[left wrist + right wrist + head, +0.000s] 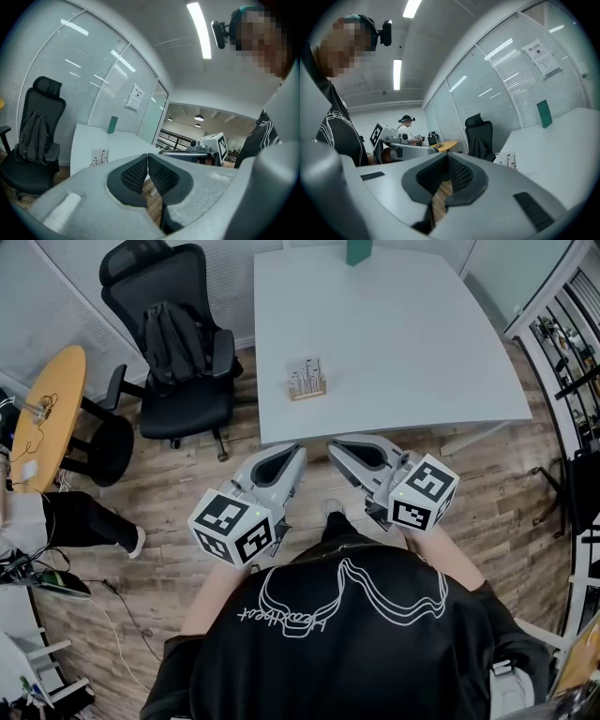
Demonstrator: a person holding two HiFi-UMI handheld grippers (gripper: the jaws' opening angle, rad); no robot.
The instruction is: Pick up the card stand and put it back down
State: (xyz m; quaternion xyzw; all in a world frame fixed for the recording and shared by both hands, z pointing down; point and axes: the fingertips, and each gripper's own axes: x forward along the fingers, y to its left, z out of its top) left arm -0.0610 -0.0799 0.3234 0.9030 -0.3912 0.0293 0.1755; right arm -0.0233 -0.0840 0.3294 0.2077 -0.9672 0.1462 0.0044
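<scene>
On the table [403, 343], the card stand [307, 381] sits, seemingly upright.

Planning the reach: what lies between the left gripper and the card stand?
Nothing but bare table between the left gripper and the card stand, as the head view shows.

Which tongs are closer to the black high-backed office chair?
Left. The left tongs hover over the floor just right of the black high-backed office chair; the right tongs sit farther right, beyond them.
</scene>
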